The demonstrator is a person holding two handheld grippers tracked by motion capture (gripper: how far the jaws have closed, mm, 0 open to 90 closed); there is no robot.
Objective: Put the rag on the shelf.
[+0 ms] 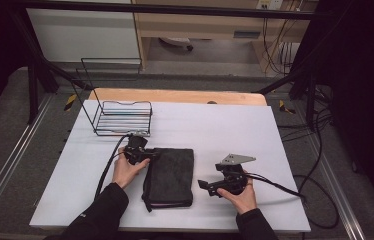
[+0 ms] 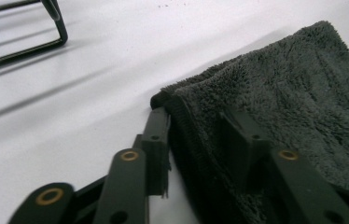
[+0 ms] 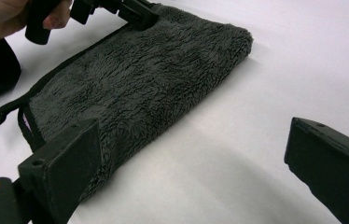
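Dark grey fleece, folded into a rectangle, makes up the towel, which lies flat near the front middle of the white table. Its hemmed left edge runs toward the person, with a loose loop at the near left corner. The left gripper is at the towel's far left corner. In the left gripper view one jaw lies outside the hem and the other rests on the pile, so the corner fold sits between them; whether the pads press it I cannot tell. The right gripper rests just off the towel's right edge, jaws spread wide with bare table between them. A black wire rack stands at the far left, apart from the towel. Bare table surface extends to the right and far side.
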